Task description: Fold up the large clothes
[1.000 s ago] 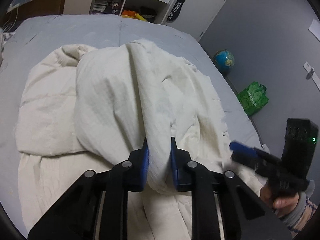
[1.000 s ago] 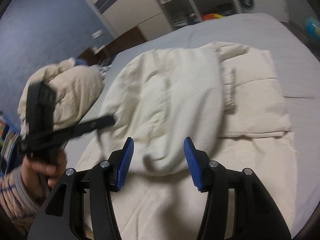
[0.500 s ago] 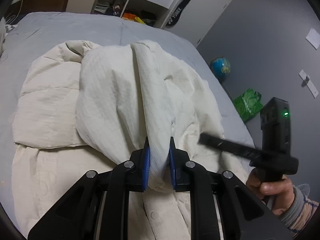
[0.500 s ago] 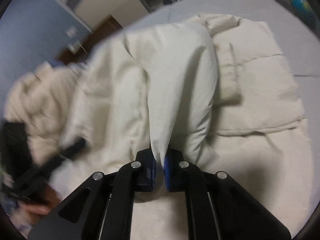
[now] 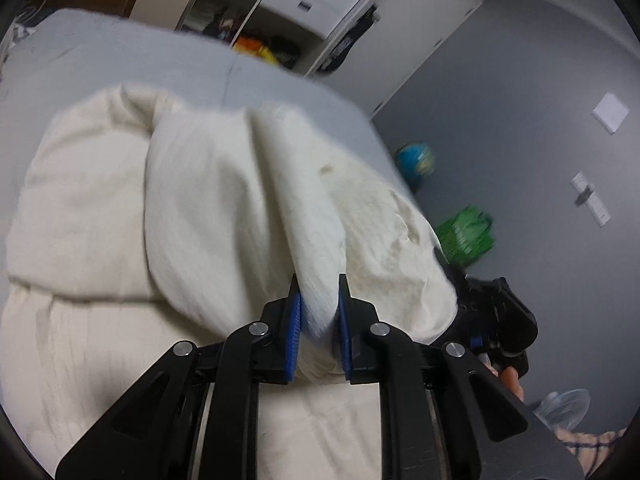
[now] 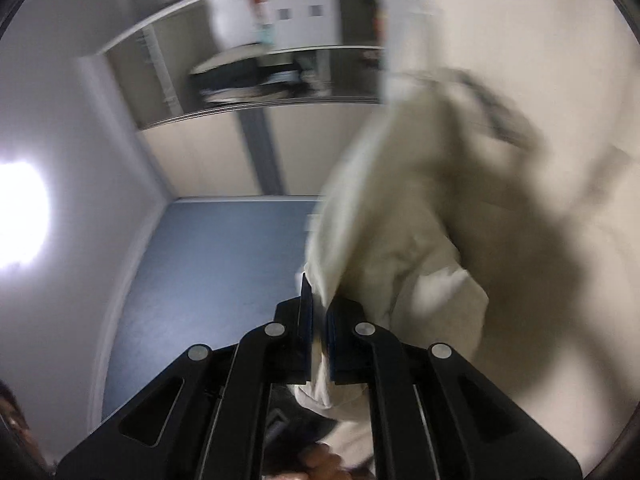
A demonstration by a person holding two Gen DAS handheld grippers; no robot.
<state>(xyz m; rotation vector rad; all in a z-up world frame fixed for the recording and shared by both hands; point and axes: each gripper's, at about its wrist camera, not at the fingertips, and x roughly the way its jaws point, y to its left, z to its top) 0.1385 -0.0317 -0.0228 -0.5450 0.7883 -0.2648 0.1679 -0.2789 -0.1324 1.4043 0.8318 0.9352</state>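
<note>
Pinching the cream garment (image 5: pixel 240 200), left gripper (image 5: pixel 319 312) overlooks the bed (image 5: pixel 120 56); right gripper (image 6: pixel 319 312), likewise clamped, faces wall.

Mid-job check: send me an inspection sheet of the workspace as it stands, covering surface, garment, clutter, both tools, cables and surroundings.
Surface: bed with grey sheet; far part bare.
Job's things: cream garment, bulky, partly folded over itself, one section lifted off the bed.
Clutter: nothing seen on the bed.
Grippers: left tool shut on a thick fold; right tool shut on a thinner edge, view blurred, pointing at wall and ceiling.
Cables: nothing seen.
Surroundings: open shelving, globe, green bag, fan beside the bed.
</note>
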